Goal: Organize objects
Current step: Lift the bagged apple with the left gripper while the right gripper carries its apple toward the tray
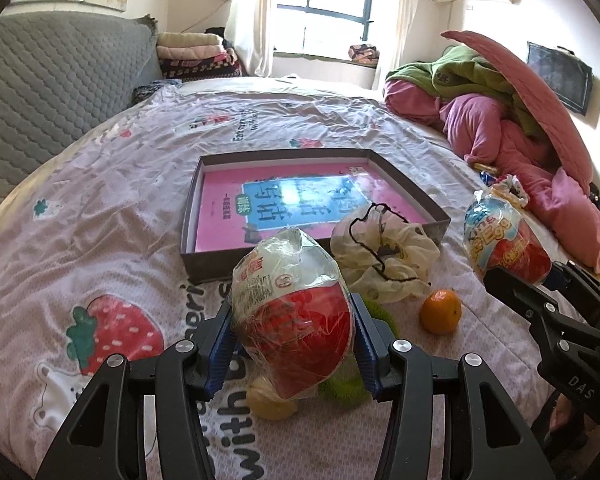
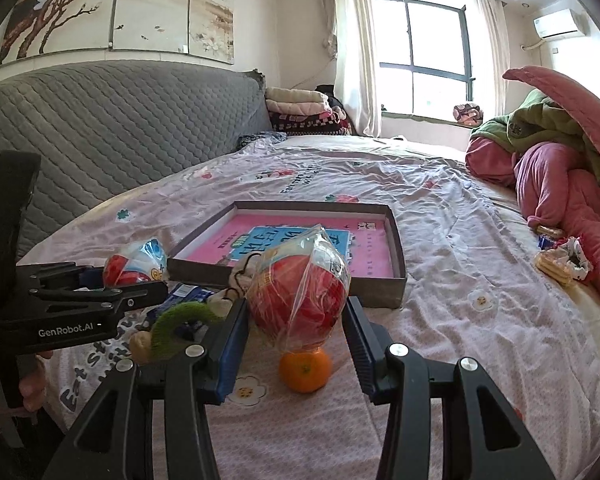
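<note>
My left gripper [image 1: 292, 320] is shut on a red-and-white egg-shaped packet in clear wrap [image 1: 296, 304], held above the bed. My right gripper [image 2: 296, 308] is shut on a second wrapped egg packet [image 2: 300, 288]. Each gripper also shows in the other view: the right gripper [image 1: 528, 268] with its packet [image 1: 504, 240], the left gripper [image 2: 120, 280] with its packet [image 2: 136, 266]. Just beyond both lies a shallow grey box [image 1: 208, 268] [image 2: 396, 256] with a pink book [image 1: 228, 200] inside. An orange [image 1: 440, 311] [image 2: 305, 367] sits on the sheet under the right packet.
A cream scrunchie with a black cord [image 1: 384, 256], a green fuzzy ring [image 2: 176, 320] and a yellow fruit [image 1: 270, 402] lie near the box. A blue packet [image 2: 188, 292] lies beside them; biscuits [image 2: 552, 266] at right. Pink and green bedding [image 1: 500, 120] is piled right, a grey headboard [image 1: 40, 92] left.
</note>
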